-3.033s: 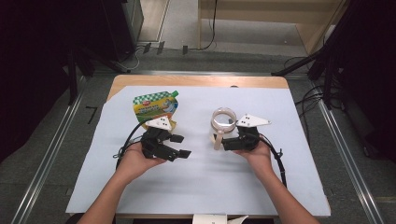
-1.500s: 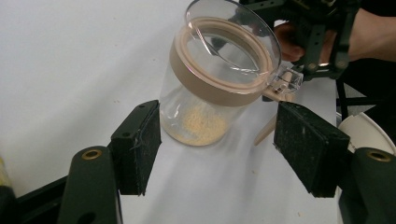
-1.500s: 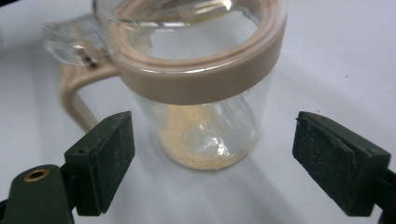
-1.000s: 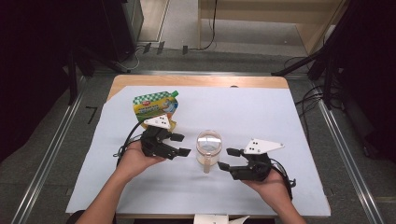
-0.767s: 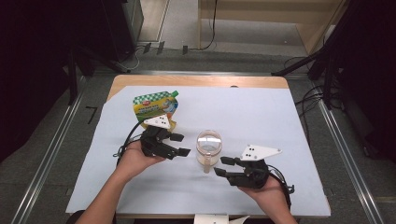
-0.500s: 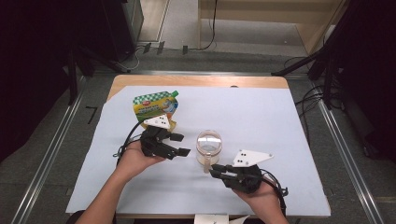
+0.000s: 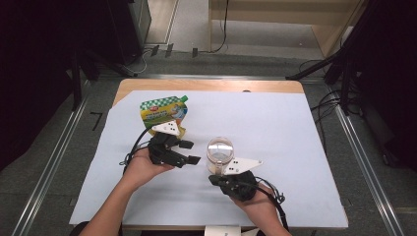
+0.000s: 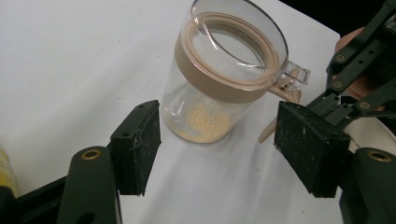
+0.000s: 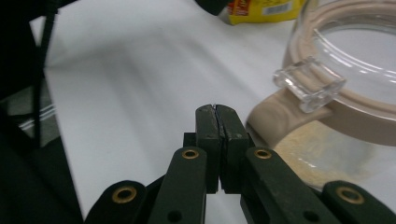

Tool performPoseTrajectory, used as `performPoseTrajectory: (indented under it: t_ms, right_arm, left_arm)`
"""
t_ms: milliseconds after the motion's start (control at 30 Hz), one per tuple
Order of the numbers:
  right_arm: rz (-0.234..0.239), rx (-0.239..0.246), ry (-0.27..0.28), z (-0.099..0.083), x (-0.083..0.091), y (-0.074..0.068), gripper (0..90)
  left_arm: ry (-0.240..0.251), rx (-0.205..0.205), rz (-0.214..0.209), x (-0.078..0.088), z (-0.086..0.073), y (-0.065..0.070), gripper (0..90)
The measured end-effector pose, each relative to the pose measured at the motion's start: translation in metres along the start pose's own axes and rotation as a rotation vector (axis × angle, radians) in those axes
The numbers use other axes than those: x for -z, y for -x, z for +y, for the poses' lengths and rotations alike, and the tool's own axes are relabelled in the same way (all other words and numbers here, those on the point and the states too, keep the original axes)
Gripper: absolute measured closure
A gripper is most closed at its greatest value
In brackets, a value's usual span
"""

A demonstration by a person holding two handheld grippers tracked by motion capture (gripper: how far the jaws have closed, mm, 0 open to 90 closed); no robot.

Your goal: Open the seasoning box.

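A: Right gripper (image 9: 218, 114) had just been closing; pads met, nothing between them, tips just beside the jar's clasp (image 9: 309, 82). Left gripper (image 8: 229, 147) stood spread, jar (image 8: 223, 77) between the jaws, untouched.

B: Risk?

A: I judged a blunt push at the clasp could tip or skid the jar; nothing braced it.

B: The jar?

A: Clear, tan-collared lid clamped on, pale powder at bottom, upright mid-table (image 7: 295, 123), near the green pouch (image 7: 162, 112).
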State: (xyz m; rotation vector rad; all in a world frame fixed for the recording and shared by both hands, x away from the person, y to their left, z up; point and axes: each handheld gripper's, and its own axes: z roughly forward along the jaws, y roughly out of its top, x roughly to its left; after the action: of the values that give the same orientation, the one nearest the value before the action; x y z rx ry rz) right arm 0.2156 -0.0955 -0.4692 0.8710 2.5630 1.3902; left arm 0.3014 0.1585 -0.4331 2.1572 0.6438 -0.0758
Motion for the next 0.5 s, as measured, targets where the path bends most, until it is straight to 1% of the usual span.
performPoseTrajectory:
  t_ms: [33, 67, 133, 167, 333, 467, 500]
  right_arm:
    - [-0.014, -0.005, -0.002, 0.0000, -0.0006, 0.0001, 90.0]
    - [-0.016, -0.006, -0.001, -0.0002, -0.0007, 0.0012, 90.0]
    - [-0.011, -0.017, 0.001, -0.0010, 0.0002, 0.0030, 90.0]
    - [-0.018, -0.015, 0.005, -0.0020, 0.0016, 0.0037, 90.0]
    - [-0.018, -0.021, 0.011, -0.0033, 0.0022, 0.0038, 90.0]
    - [-0.031, -0.014, 0.000, -0.0036, 0.0044, 0.0031, 90.0]
    - [-0.034, -0.021, -0.002, -0.0038, 0.0060, 0.0034, 90.0]
  left_arm:
    - [-0.001, -0.001, -0.001, 0.0001, 0.0000, -0.0001, 32.3]
    - [0.001, -0.002, -0.002, 0.0002, -0.0001, -0.0001, 32.3]
    - [0.001, -0.004, -0.001, 0.0004, 0.0000, -0.0002, 32.3]
    - [0.000, -0.004, -0.001, 0.0006, 0.0000, -0.0004, 32.3]
    - [0.001, -0.006, -0.001, 0.0003, -0.0002, -0.0001, 32.3]
    - [0.002, -0.006, 0.001, 0.0021, -0.0001, 0.0000, 32.3]
    - [0.005, -0.005, 0.000, 0.0021, -0.0001, -0.0003, 32.3]
